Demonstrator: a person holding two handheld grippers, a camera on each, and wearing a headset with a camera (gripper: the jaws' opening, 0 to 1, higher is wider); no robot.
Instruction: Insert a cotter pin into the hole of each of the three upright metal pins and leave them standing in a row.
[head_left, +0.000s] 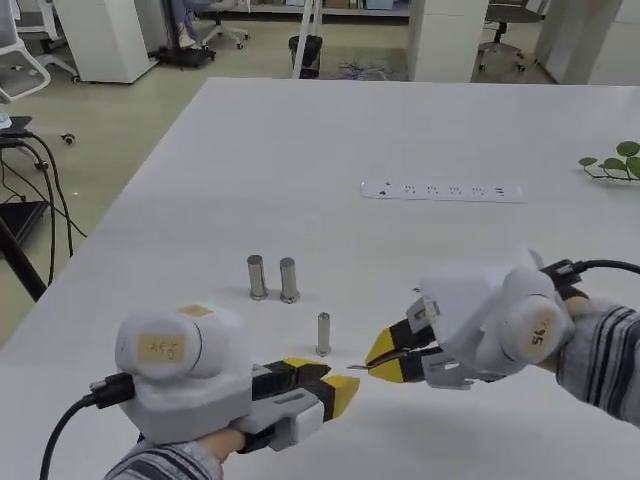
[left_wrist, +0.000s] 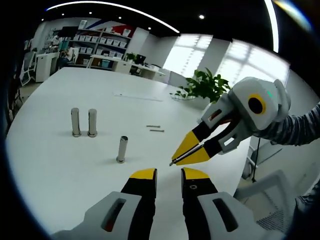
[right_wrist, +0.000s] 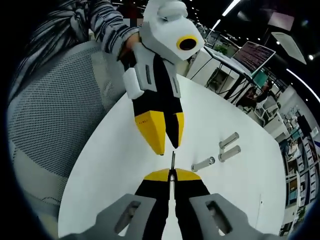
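- Head view: the yellow-tipped right gripper (head_left: 383, 358), white in the body, has its jaws pressed together on a thin metal cotter pin (head_left: 357, 367). The pin's free end pokes out toward the left gripper (head_left: 330, 382).
- Seen in the right gripper view, that cotter pin rises straight from between the closed yellow tips.
- The left gripper's jaws stand apart with a plain gap and nothing between them (clearest in the left gripper view). Its tips sit just below the held cotter pin's end, not touching it.
- Two grey metal cylinder pins (head_left: 257, 277) stand upright just beside each other on the white table (head_left: 300, 150).
- A third grey metal pin (head_left: 323, 334) stands upright alone, nearer the grippers than the pair.
- The held cotter pin hangs in the air near this lone pin and clear of it.
- Two spare cotter pins (left_wrist: 153, 126) lie flat on the table beyond the lone pin, in the left gripper view.
- A long white power strip (head_left: 442, 190) lies farther back on the table, and a green leafy plant (head_left: 615, 165) shows at the right edge.
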